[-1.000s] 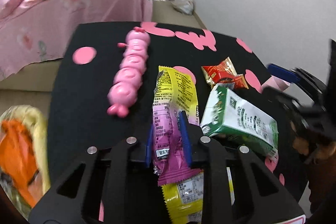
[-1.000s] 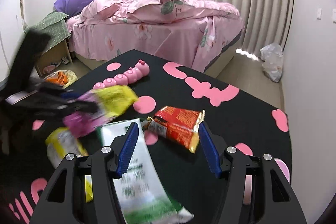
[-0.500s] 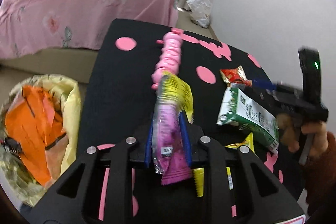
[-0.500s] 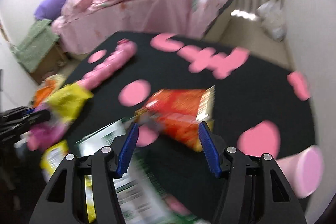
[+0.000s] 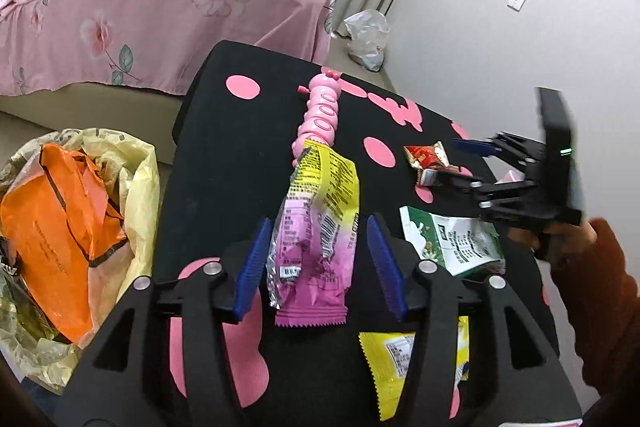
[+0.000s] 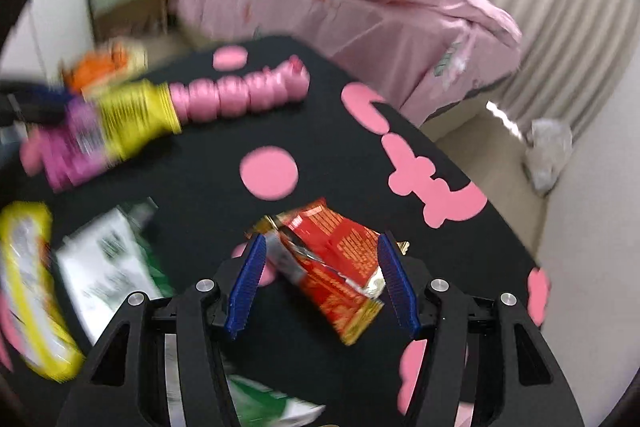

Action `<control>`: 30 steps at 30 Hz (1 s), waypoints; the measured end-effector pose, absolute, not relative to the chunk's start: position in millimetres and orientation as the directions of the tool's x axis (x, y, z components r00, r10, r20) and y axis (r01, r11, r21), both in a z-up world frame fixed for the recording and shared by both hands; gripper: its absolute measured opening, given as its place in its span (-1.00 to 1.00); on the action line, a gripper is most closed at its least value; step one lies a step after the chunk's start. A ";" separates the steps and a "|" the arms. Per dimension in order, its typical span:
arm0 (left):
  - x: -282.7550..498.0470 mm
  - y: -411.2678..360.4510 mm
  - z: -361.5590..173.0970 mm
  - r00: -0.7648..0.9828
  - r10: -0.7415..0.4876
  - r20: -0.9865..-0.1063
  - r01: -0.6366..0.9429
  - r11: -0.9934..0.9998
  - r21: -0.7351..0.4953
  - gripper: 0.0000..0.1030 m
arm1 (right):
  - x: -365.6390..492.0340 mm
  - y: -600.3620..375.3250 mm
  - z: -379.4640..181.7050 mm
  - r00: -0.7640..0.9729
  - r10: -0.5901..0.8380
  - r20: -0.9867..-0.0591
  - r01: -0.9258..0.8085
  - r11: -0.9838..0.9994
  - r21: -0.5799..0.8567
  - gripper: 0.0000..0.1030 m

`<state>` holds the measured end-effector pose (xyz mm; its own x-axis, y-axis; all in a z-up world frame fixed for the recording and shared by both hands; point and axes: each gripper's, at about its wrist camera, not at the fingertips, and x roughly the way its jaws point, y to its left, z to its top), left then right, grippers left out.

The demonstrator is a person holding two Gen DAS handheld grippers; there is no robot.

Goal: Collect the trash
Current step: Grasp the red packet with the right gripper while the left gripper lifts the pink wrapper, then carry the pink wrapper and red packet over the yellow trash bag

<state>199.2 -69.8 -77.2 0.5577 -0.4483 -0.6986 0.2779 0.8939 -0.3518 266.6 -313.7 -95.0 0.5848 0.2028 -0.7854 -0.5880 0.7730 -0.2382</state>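
Observation:
My left gripper (image 5: 320,263) hangs over the black table (image 5: 224,155) near its left edge. Its jaws are opening, and the yellow-and-pink wrapper (image 5: 320,211) lies loose between the blue pads (image 5: 254,263), which do not press on it. My right gripper (image 6: 322,285) is open and straddles the crumpled red wrapper (image 6: 336,259) on the table. From the left wrist view, the right gripper (image 5: 456,165) is seen at the red wrapper (image 5: 426,157). The right wrist view is blurred, with the yellow-and-pink wrapper (image 6: 100,131) at its left.
A yellow trash bag (image 5: 120,163) holding an orange bag (image 5: 60,219) stands on the floor left of the table. On the table are a pink caterpillar toy (image 5: 322,111), a green-and-white package (image 5: 448,239) and a yellow wrapper (image 5: 400,367). A pink bed (image 5: 160,7) lies behind.
My left gripper carried the yellow-and-pink wrapper leftward toward the trash bag's side, then its jaws spread off the wrapper. My right gripper dropped and rolled over the red wrapper.

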 end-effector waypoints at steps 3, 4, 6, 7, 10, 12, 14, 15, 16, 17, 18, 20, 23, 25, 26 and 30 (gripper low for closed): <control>198.0 -65.3 -78.4 0.554 -0.461 -0.693 0.272 0.887 -0.373 -0.03 | 282.8 -325.0 -101.5 0.536 0.219 -0.815 -0.562 0.813 -0.151 0.08; 198.3 -64.2 -78.8 0.557 -0.460 -0.692 0.264 0.888 -0.377 -0.03 | 289.8 -329.6 -102.4 0.527 0.212 -0.823 -0.526 0.842 -0.120 0.08; 197.7 -61.9 -78.8 0.567 -0.458 -0.685 0.251 0.888 -0.386 -0.03 | 300.6 -340.1 -103.4 0.503 0.238 -0.831 -0.454 0.891 -0.020 0.08; 197.4 -60.8 -78.5 0.569 -0.460 -0.682 0.250 0.887 -0.389 -0.03 | 301.7 -344.2 -101.7 0.498 0.278 -0.821 -0.442 0.896 0.035 0.08; 197.2 -56.7 -77.3 0.571 -0.479 -0.666 0.249 0.875 -0.416 0.06 | 299.1 -352.9 -94.0 0.511 0.360 -0.781 -0.445 0.888 0.118 0.08; 198.9 -53.5 -78.1 0.564 -0.507 -0.652 0.247 0.857 -0.453 0.16 | 300.1 -354.0 -93.8 0.572 0.277 -0.772 -0.425 0.905 0.009 0.08; 200.3 -51.4 -80.4 0.553 -0.529 -0.643 0.238 0.840 -0.487 0.20 | 306.5 -352.4 -97.4 0.570 0.257 -0.780 -0.427 0.904 -0.014 0.08; 200.6 -51.4 -81.7 0.549 -0.531 -0.645 0.233 0.839 -0.491 0.21 | 311.7 -353.3 -101.3 0.549 0.273 -0.790 -0.434 0.901 0.009 0.08; 200.5 -52.5 -82.9 0.545 -0.528 -0.652 0.229 0.841 -0.490 0.22 | 315.7 -353.8 -104.5 0.535 0.288 -0.794 -0.439 0.898 0.030 0.08; 200.4 -53.4 -84.2 0.538 -0.527 -0.658 0.229 0.843 -0.487 0.23 | 317.3 -353.2 -106.6 0.527 0.302 -0.795 -0.444 0.895 0.046 0.08; 200.3 -54.5 -84.9 0.531 -0.525 -0.665 0.231 0.845 -0.482 0.23 | 318.3 -351.9 -107.5 0.521 0.316 -0.793 -0.446 0.893 0.063 0.08; 198.6 -54.3 -83.6 0.541 -0.505 -0.673 0.230 0.858 -0.459 0.23 | 315.1 -352.5 -106.3 0.514 0.340 -0.788 -0.434 0.895 0.104 0.08; 196.6 -51.6 -81.9 0.556 -0.478 -0.680 0.224 0.874 -0.432 0.23 | 303.0 -348.9 -107.3 0.494 0.378 -0.783 -0.458 0.879 0.135 0.08; 196.6 -49.4 -83.5 0.555 -0.477 -0.682 0.215 0.874 -0.436 0.23 | 292.7 -344.3 -108.5 0.514 0.341 -0.788 -0.469 0.880 0.075 0.06; 196.2 -48.8 -84.9 0.552 -0.480 -0.682 0.212 0.872 -0.442 0.25 | 288.7 -343.5 -108.8 0.520 0.332 -0.787 -0.471 0.880 0.061 0.03; 192.8 -52.9 -87.5 0.530 -0.506 -0.680 0.235 0.859 -0.455 0.37 | 271.7 -344.6 -106.1 0.520 0.300 -0.800 -0.452 0.891 0.041 -0.46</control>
<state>192.8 -52.9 -87.5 0.5305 -0.5058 -0.6802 0.2348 0.8587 -0.4554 271.7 -344.6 -106.1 0.5203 0.3001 -0.7995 -0.4515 0.8913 0.0408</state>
